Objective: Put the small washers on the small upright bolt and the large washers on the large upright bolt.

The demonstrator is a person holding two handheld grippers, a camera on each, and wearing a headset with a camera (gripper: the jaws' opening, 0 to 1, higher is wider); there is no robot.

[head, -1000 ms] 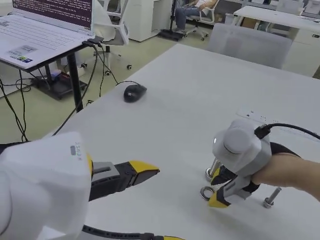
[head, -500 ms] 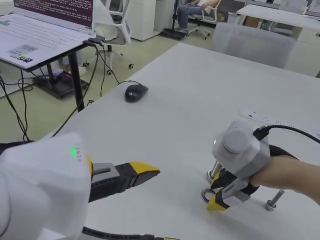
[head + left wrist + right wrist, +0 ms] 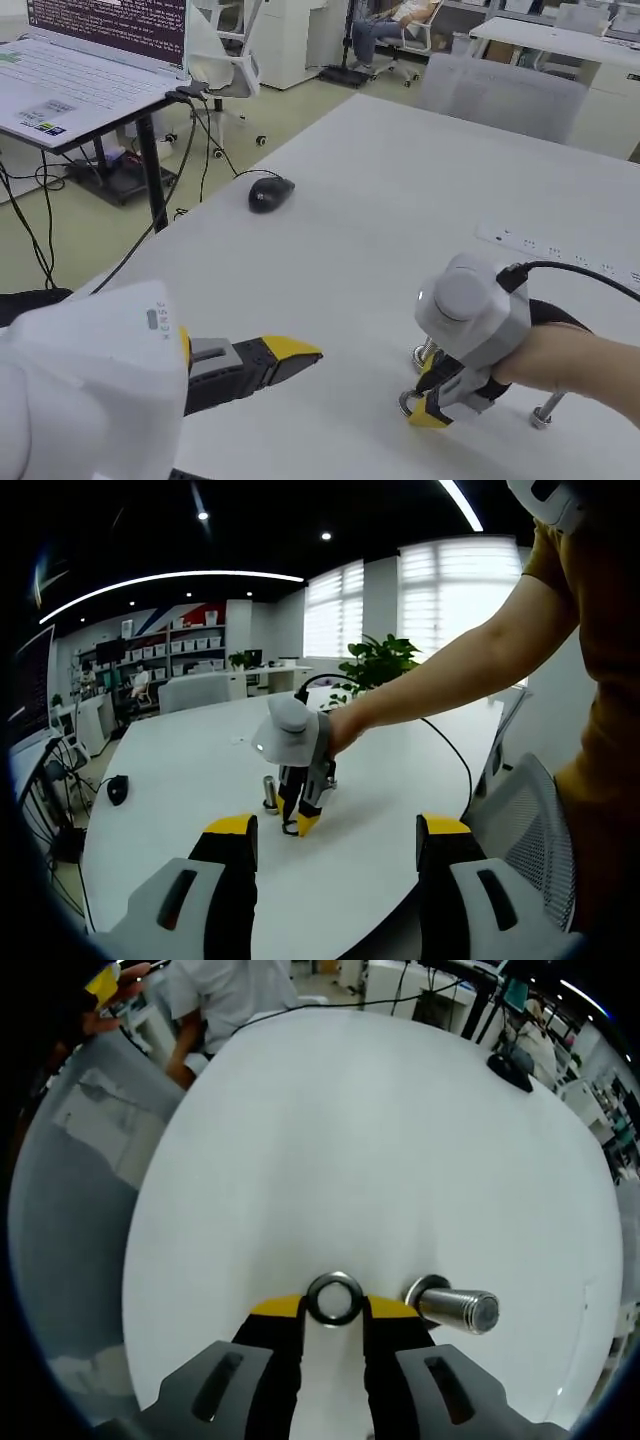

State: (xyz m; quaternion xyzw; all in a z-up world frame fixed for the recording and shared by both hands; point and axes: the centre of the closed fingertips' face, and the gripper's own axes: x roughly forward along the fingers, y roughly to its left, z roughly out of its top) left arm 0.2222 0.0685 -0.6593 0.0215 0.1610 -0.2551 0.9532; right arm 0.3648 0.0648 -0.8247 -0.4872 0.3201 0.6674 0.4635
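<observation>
My right gripper (image 3: pixel 333 1312) is shut on a steel washer (image 3: pixel 334 1298), held flat between its yellow tips just over the white table. In the head view this washer (image 3: pixel 407 403) sits low in front of the large upright bolt (image 3: pixel 428 352). That large bolt (image 3: pixel 456 1309) stands just right of the jaws with another washer (image 3: pixel 424 1286) around its base. The small upright bolt (image 3: pixel 545 409) stands behind the person's hand. My left gripper (image 3: pixel 338 830) is open and holds nothing, well short of the bolts, its yellow fingertip (image 3: pixel 291 349) hovering over the table's near left.
A black mouse (image 3: pixel 270 193) lies on the table (image 3: pixel 400 200) at the far left. A white power strip (image 3: pixel 560 248) lies along the right side. A laptop (image 3: pixel 70 70) stands on a separate stand to the left, and a grey chair (image 3: pixel 500 95) is at the far edge.
The right gripper, still holding the washer, has edged slightly toward me and away from the large bolt. The left gripper has stayed put. The head camera shifted a little.
</observation>
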